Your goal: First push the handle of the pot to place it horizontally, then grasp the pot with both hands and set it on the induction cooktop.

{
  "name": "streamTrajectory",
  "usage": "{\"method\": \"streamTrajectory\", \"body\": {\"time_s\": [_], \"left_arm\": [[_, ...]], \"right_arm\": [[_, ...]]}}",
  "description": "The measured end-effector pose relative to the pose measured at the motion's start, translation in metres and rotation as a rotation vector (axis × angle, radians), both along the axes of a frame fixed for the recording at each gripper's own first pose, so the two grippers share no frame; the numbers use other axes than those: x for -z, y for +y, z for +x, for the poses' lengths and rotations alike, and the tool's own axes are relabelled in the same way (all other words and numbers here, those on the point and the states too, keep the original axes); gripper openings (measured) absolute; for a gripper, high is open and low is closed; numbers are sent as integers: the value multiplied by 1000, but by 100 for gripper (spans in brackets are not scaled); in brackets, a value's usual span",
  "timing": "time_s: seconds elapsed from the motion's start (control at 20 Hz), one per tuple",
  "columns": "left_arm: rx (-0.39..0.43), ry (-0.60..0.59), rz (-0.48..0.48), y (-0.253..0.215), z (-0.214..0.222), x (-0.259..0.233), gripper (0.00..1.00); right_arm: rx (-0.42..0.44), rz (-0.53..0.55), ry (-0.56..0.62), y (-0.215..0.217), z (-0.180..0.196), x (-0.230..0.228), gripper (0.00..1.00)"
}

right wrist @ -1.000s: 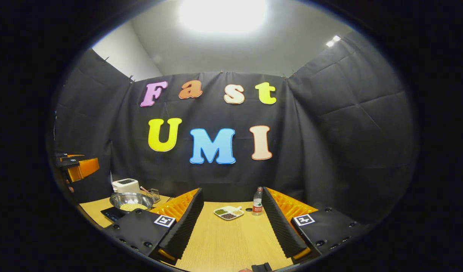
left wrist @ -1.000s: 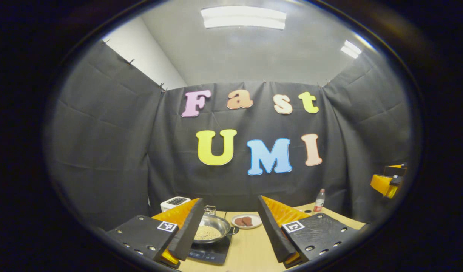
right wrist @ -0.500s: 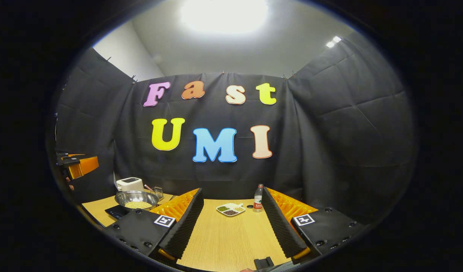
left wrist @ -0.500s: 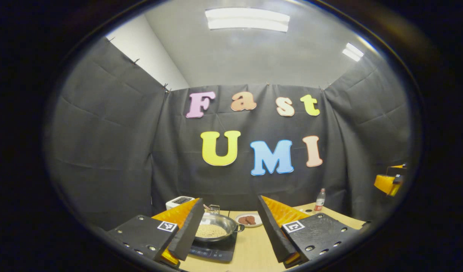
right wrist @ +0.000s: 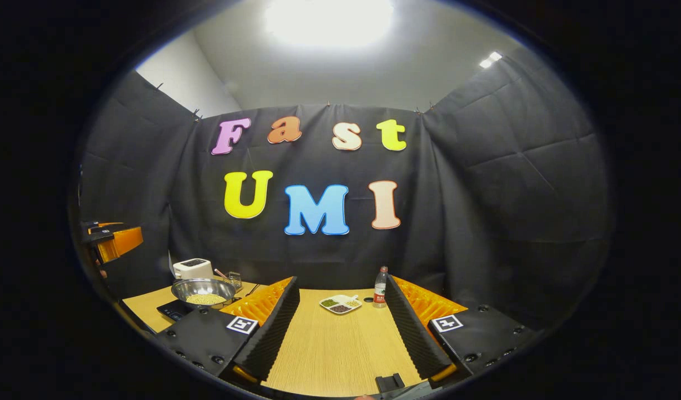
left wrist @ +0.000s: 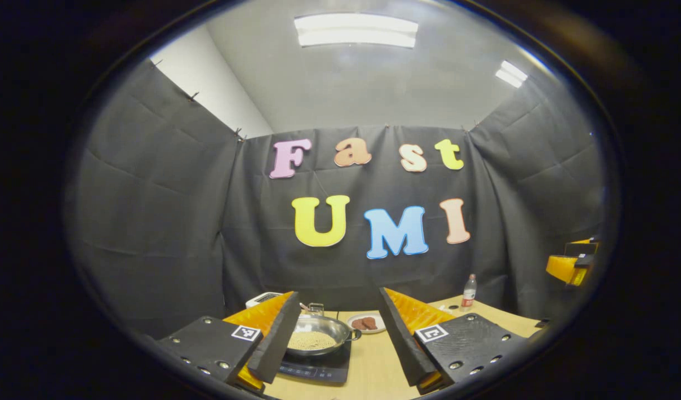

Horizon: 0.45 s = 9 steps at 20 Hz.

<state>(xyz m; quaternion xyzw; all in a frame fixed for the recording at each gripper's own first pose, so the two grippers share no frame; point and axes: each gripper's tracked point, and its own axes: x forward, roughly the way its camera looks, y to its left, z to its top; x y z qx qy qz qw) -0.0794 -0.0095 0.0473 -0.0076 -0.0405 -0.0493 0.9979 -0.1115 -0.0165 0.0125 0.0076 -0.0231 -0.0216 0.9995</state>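
A round steel pot [left wrist: 318, 331] holding pale grains sits on the flat black induction cooktop [left wrist: 317, 368] near the counter's [right wrist: 329, 350] left edge. Both tools, left tool [left wrist: 336, 344] and right tool [right wrist: 340, 336], are spread wide, holding nothing. The pot looks rigid, slippery and fairly heavy; its rim seems the best hold.

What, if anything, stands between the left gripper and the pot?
Nothing visible does. In the left gripper view the left gripper is open, and the pot, already sitting on the induction cooktop, lies beyond its fingers with only bare table alongside.

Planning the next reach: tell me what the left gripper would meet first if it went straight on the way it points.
Probably the pot on the induction cooktop: it lies ahead between the open left gripper's fingers, toward the left one. Depth is unclear, so it might pass above.
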Motion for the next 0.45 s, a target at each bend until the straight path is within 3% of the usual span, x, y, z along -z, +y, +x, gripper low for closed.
{"method": "streamTrajectory", "body": {"time_s": [0.45], "left_arm": [[11, 0, 17, 4, -6, 0, 82]], "right_arm": [[-4, -9, -11, 4, -3, -6, 98]]}}
